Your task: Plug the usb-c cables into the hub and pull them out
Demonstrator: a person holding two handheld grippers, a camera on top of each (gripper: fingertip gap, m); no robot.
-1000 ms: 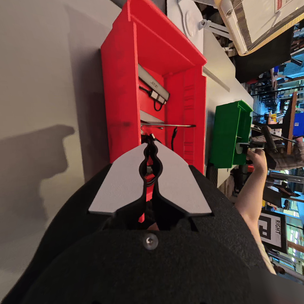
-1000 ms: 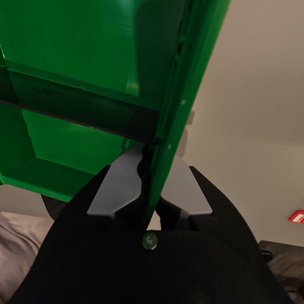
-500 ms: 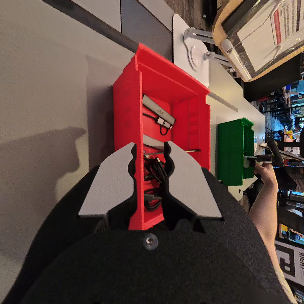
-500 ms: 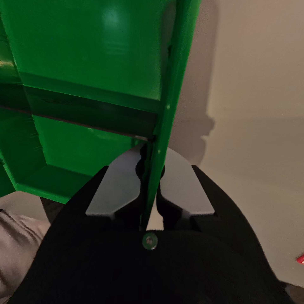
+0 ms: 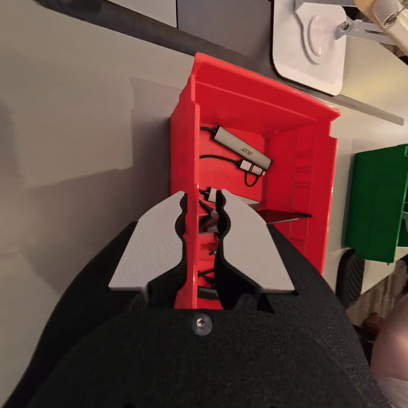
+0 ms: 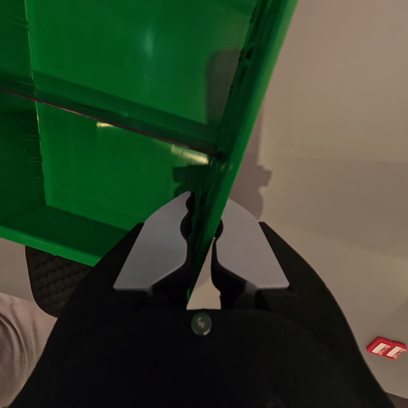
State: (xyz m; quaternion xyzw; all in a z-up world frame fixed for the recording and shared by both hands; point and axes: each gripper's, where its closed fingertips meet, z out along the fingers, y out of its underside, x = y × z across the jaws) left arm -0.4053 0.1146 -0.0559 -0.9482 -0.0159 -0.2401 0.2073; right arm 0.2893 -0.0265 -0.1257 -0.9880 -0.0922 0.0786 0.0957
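A red bin (image 5: 298,167) lies on the pale table. Its far compartment holds a grey hub (image 5: 242,148) with two silver-ended black cables (image 5: 251,169) plugged into its end. A second grey piece (image 5: 210,194) shows by the divider (image 5: 284,218), partly hidden. Loose black cables (image 5: 206,276) lie in the near compartment. My left gripper (image 5: 202,194) is open, and its fingers straddle the bin's left wall. My right gripper (image 6: 206,198) is shut on the right wall of an empty green bin (image 6: 132,66).
The green bin (image 5: 375,203) stands to the right of the red one, over a black textured mat (image 6: 50,276). A white stand base (image 5: 309,44) sits beyond the red bin. A small red object (image 6: 386,351) lies on the table at right. My hands' fingertips stand some 70 cm from each other.
My left gripper was shut one second ago, then opened and drew back; its fingers now stand astride the red bin's left wall, a little closer together. My right gripper kept hold of the green bin.
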